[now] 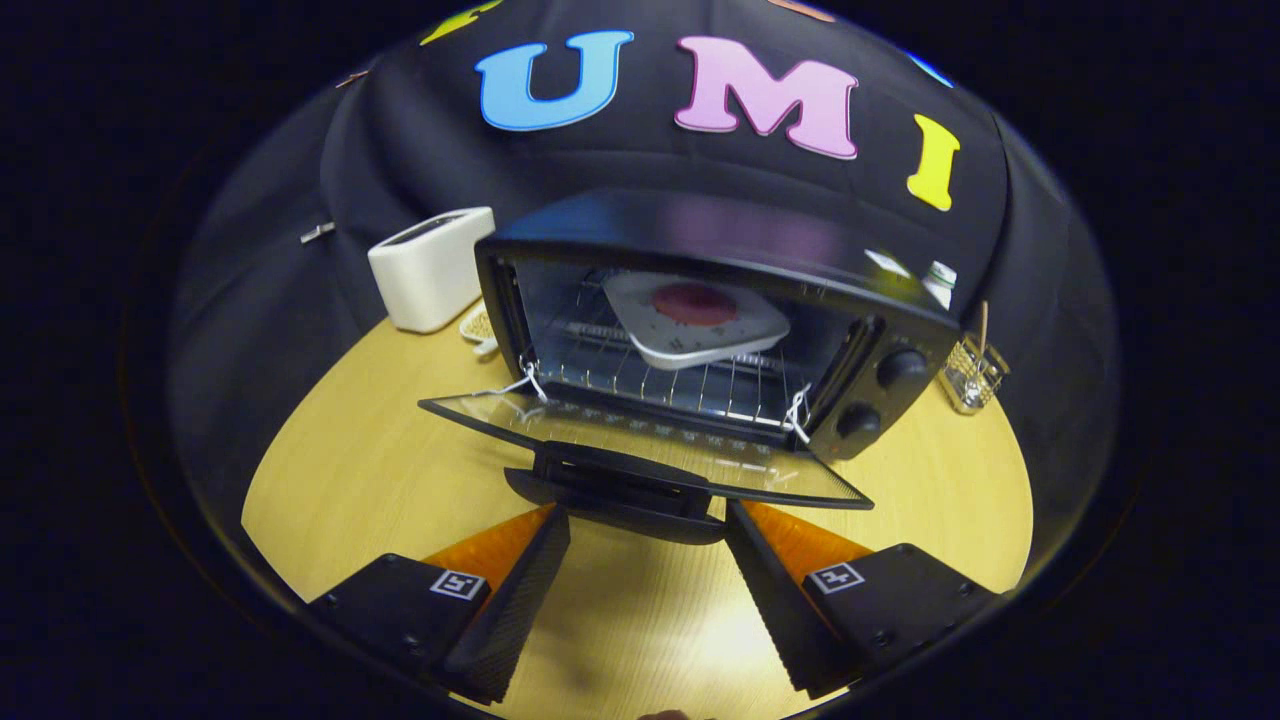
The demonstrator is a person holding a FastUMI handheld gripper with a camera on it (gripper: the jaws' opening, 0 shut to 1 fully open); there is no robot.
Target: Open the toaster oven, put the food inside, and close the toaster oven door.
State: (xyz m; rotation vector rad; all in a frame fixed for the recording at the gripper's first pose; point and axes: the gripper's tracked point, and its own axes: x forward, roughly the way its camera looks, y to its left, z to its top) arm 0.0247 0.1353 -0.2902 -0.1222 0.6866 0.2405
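The tongs (645, 525) stand open and empty just before the door handle (615, 490). The plate of food (697, 318) rests on the rack inside the toaster oven (720, 320); its door (640, 440) hangs open, so closing remains.

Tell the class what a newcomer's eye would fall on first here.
The black toaster oven stands mid-table with its glass door dropped open; a white plate of food sits on the rack inside. The open claw hangs just below the door's handle, not gripping.
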